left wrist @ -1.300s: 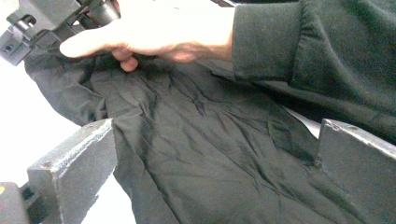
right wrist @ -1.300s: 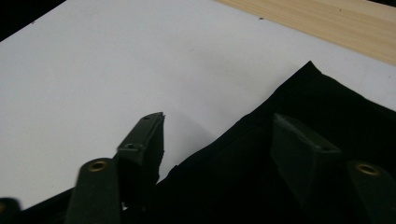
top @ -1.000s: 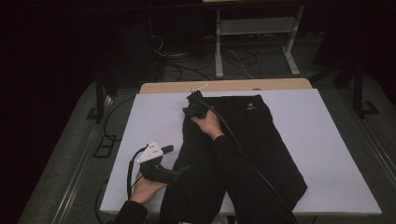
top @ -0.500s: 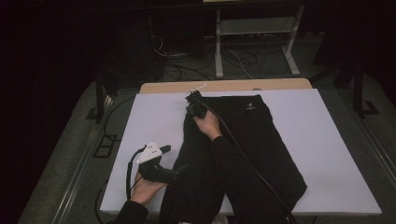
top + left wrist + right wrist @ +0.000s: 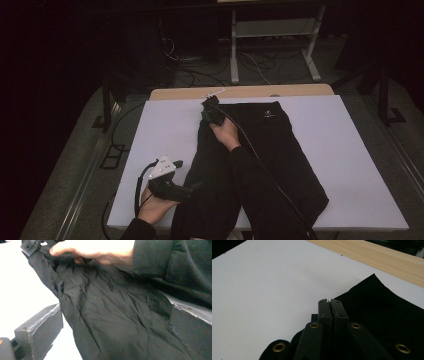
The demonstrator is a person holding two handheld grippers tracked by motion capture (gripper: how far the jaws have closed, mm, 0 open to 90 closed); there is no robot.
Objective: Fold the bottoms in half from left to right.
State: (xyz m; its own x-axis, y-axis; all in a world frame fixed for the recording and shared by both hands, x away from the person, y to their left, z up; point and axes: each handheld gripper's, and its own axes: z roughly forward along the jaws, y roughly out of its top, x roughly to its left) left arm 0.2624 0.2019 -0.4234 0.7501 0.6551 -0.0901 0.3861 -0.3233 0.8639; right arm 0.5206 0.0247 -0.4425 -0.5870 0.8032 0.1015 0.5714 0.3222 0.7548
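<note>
A black garment [image 5: 280, 165] with a small white logo lies spread on the white table top [image 5: 350, 150]. My right gripper [image 5: 209, 107] is at the garment's far left corner, shut on the fabric edge. In the right gripper view its jaws [image 5: 328, 303] are pressed together with black cloth [image 5: 382, 315] bunched around them. My left gripper [image 5: 192, 189] rests at the garment's near left edge and is open. In the left gripper view its fingers [image 5: 37, 330] stand wide apart with wrinkled black fabric [image 5: 107, 315] between them, untouched. The other hand [image 5: 95, 251] shows beyond.
A wooden strip [image 5: 240, 92] runs along the table's far edge. Behind it on the dark floor are a white metal rack [image 5: 272, 35] and loose cables [image 5: 200, 75]. Bare white table top lies left and right of the garment.
</note>
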